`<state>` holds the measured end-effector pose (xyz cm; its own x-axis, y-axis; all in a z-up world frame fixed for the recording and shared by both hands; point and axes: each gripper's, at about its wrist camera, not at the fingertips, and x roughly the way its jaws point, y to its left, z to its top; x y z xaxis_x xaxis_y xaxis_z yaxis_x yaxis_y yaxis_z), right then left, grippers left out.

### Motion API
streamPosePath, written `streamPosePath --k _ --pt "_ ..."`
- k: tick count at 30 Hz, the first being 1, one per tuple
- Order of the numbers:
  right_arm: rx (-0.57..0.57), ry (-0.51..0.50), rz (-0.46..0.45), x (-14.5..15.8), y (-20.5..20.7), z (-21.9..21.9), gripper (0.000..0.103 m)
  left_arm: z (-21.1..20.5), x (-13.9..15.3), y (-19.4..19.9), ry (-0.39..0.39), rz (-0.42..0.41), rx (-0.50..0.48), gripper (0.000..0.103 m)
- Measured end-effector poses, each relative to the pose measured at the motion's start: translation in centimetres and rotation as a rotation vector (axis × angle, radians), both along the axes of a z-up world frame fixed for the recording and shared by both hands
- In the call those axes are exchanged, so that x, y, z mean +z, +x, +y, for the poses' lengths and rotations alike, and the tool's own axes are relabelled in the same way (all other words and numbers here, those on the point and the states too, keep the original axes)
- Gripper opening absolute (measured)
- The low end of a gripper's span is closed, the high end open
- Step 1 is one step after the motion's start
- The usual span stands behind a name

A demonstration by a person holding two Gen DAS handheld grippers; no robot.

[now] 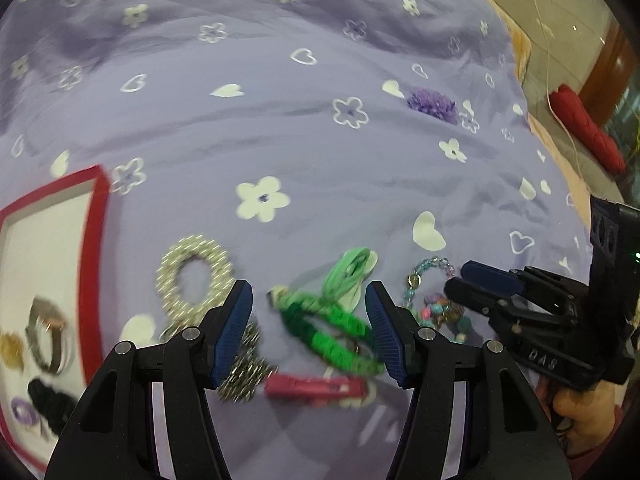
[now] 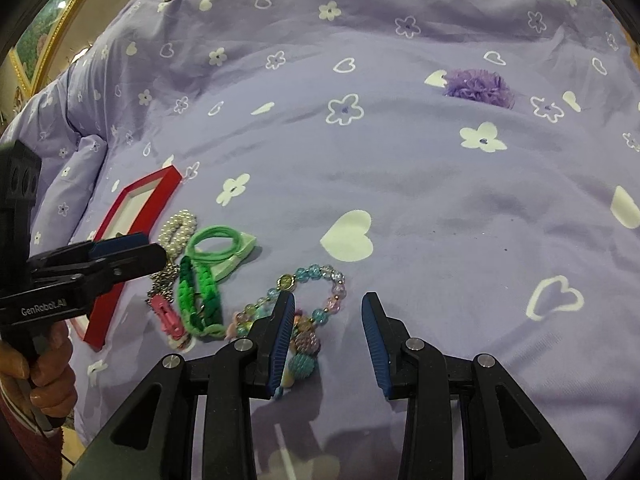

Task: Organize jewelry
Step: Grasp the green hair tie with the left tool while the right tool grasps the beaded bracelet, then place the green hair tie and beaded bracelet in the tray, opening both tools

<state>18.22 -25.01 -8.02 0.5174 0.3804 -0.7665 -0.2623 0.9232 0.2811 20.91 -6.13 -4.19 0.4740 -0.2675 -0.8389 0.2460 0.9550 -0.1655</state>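
On the lilac bedspread lies a heap of jewelry. My left gripper hangs open over a green braided bracelet, which shows between its fingers without being pressed. Around it lie a green bow hair tie, a pearl ring-shaped piece, a silver chain and a pink clip. My right gripper is open above the cloth. A pastel beaded bracelet lies at its left finger, with its bead cluster just inside that finger. A red-rimmed box at the left holds several pieces.
A purple scrunchie lies alone farther up the bed. The bed's edge and a red cushion are off to the right in the left wrist view. A hand holds the left gripper beside the box.
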Motion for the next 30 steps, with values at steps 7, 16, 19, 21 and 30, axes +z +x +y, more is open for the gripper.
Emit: streamPosePath --k 7,16,19,21,30 --pt "0.022 -0.072 -0.009 -0.8 0.8 1.4 0.014 -2.6 -1.8 1.8 0.045 0.029 -0.065 0.027" --pt "0.016 -0.012 -0.063 1.0 0.7 1.2 0.007 -1.1 -0.1 0.5 -0.009 -0.011 -0.035 0.007" --pt "0.022 0.009 -0.093 2.4 0.5 1.6 0.007 0.4 0.9 -0.3 -0.035 -0.030 0.008 0.007" --pt "0.026 0.013 -0.106 3.1 0.3 2.1 0.007 1.5 1.6 -0.9 -0.060 -0.042 0.038 0.007" --pt "0.076 0.051 -0.173 6.7 -0.5 4.8 0.007 6.4 3.7 -3.5 -0.133 -0.085 0.128 0.007"
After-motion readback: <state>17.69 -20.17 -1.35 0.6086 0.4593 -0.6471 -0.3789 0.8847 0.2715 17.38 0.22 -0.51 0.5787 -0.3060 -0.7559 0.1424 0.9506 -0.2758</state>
